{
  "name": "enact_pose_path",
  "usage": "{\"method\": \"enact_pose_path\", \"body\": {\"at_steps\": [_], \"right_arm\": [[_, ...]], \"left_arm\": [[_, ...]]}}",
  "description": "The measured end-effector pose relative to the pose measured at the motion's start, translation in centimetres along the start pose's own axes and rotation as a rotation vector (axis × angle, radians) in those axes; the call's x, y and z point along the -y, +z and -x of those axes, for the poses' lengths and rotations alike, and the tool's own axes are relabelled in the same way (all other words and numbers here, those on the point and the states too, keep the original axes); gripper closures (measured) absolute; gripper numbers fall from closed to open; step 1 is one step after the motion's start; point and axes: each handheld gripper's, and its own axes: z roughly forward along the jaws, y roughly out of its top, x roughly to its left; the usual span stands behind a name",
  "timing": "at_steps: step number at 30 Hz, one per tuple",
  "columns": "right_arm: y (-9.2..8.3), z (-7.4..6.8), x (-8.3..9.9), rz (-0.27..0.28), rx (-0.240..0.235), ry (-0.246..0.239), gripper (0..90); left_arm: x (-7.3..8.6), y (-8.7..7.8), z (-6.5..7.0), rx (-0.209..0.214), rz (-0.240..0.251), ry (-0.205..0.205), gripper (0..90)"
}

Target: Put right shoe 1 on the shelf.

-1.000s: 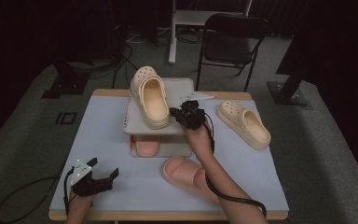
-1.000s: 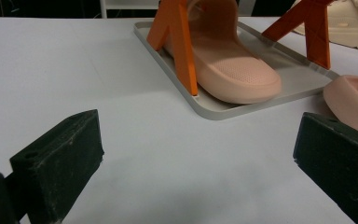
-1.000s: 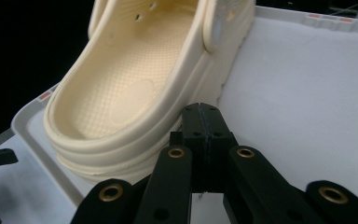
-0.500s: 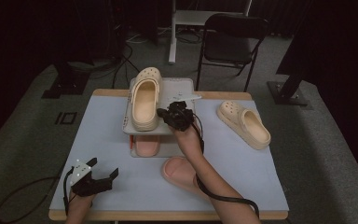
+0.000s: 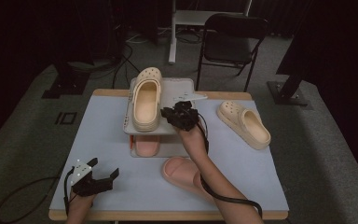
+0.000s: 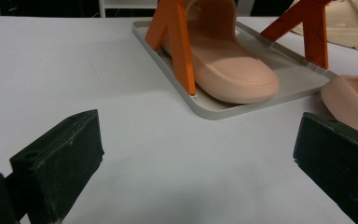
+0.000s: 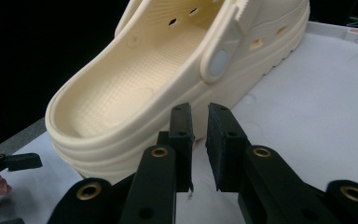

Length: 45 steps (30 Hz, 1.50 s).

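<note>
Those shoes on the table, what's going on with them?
A person is sorting shoes onto a two-level rack. The right gripper has just set a cream clog on the top shelf; its fingers have just been opening a little, with nothing between them. A pink slipper sits on the lower tray. Another pink slipper and a second cream clog lie on the table. The left gripper rests open near the front edge.

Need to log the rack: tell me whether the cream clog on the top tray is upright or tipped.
Upright: the cream clog rests sole-down on the top tray, its opening facing up, beside the right gripper.
</note>
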Motion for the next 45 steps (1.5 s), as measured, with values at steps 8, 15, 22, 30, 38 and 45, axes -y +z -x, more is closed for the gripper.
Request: {"method": "enact_pose_path", "body": {"at_steps": [8,15,22,30,38,45], "right_arm": [[-1.9,0.2,0.1,0.029,-0.016,-0.008,64.9],[-3.6,0.3,0.8,0.049,-0.020,-0.007,55.3],[-5.7,0.9,1.7,0.064,-0.033,-0.007,46.4],[-8.5,1.9,3.5,0.078,-0.047,0.002,39.2],[-10.3,2.2,5.3,0.091,-0.044,-0.024,35.5],[-11.2,2.7,7.7,0.086,-0.070,-0.022,34.0]], "left_arm": [[0.1,0.1,0.0,-0.001,-0.006,-0.001,1.5],[0.0,0.1,-0.1,-0.003,-0.009,0.002,1.5],[0.0,0.1,-0.1,0.001,-0.006,0.006,1.5],[0.0,0.2,0.0,0.006,-0.005,0.007,1.5],[0.0,0.4,0.2,0.005,-0.009,0.016,1.5],[0.0,0.4,0.1,0.008,-0.008,0.012,1.5]]}}
